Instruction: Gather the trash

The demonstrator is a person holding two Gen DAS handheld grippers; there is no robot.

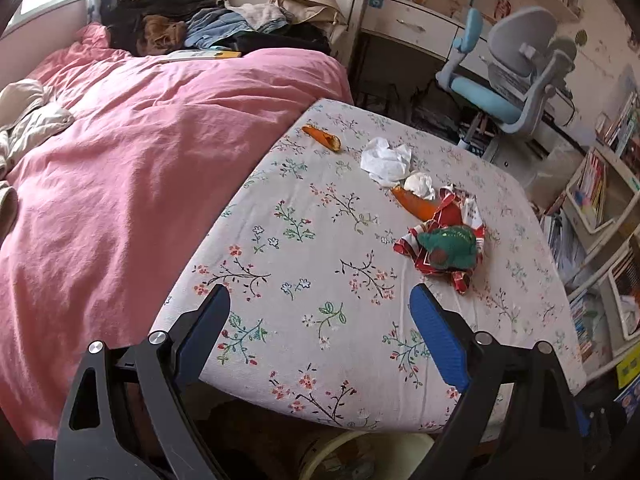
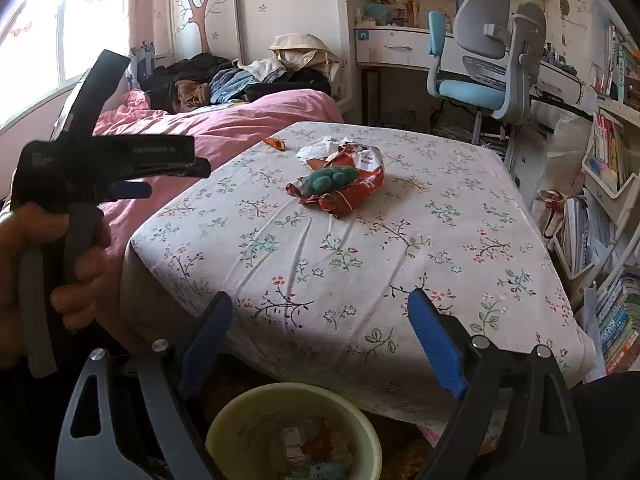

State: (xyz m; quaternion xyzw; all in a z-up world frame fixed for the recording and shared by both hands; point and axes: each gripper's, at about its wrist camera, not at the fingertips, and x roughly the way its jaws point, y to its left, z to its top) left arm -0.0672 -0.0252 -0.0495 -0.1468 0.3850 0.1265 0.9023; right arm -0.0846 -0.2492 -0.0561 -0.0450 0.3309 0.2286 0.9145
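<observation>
Trash lies on the floral-clothed table [image 1: 320,240]: a crumpled red wrapper [image 1: 460,276] with a green lump [image 1: 448,244] on it, orange peel [image 1: 416,204], crumpled white tissue [image 1: 386,160] and a second orange peel [image 1: 322,138] farther back. My left gripper [image 1: 320,300] is open and empty, above the table's near part. My right gripper [image 2: 320,304] is open and empty over the table's near edge, above a yellow-green bin [image 2: 294,432] holding some trash. The wrapper [image 2: 352,188] and green lump [image 2: 330,178] also show in the right wrist view. The left gripper's body [image 2: 104,156] shows at left, hand-held.
A bed with a pink duvet [image 1: 140,160] lies left of the table, with clothes piled at its head [image 1: 208,24]. A blue-grey desk chair [image 1: 516,72] and a desk stand behind. Bookshelves [image 2: 608,208] line the right side.
</observation>
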